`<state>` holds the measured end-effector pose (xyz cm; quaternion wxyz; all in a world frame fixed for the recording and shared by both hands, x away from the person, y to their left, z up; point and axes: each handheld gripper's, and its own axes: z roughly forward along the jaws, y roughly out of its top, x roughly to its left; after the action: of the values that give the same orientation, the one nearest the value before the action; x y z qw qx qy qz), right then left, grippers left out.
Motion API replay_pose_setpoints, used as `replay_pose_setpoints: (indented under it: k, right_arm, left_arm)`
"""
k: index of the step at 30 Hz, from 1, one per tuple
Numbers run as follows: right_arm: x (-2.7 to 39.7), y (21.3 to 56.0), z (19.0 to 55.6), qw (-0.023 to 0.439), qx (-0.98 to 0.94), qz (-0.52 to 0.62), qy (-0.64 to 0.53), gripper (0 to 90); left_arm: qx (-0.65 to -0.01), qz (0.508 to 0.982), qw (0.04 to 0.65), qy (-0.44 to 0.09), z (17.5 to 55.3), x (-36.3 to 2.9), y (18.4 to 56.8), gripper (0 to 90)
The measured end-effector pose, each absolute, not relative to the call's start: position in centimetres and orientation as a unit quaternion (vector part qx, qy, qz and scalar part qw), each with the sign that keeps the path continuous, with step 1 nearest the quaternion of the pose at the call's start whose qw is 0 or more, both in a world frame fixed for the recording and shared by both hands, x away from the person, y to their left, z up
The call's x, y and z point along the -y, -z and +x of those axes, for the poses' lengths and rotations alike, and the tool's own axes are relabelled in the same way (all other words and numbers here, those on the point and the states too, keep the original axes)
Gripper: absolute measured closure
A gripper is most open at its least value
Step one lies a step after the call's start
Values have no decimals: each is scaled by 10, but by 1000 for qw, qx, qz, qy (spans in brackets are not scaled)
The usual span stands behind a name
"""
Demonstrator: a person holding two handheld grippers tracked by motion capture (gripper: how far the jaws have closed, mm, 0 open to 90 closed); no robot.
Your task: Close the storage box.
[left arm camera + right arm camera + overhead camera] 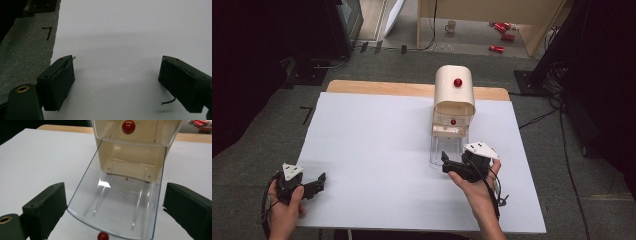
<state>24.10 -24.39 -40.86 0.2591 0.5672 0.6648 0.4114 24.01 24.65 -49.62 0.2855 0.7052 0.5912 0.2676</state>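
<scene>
The right gripper point(110, 207), jaws apart and clear of the red knob point(103, 236) at the bottom edge, faces the clear drawer point(117, 207), which stands pulled out at the frame's centre, so the opening looks done. The high view adds the cream drawer cabinet point(454, 95) above centre and the left gripper point(314, 184), also open and empty, idle at lower left.

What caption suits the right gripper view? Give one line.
Open right gripper faces the pulled-out clear drawer of a cream cabinet.
</scene>
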Motion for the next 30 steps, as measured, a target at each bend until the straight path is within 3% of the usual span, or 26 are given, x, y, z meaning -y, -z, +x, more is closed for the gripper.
replay_pose_setpoints:
  k: [30]
  right_arm:
    - [240,458,192,264,-650,606,-375,65]
  left_arm:
    - [-591,705,285,-269,240,-246,496,135]
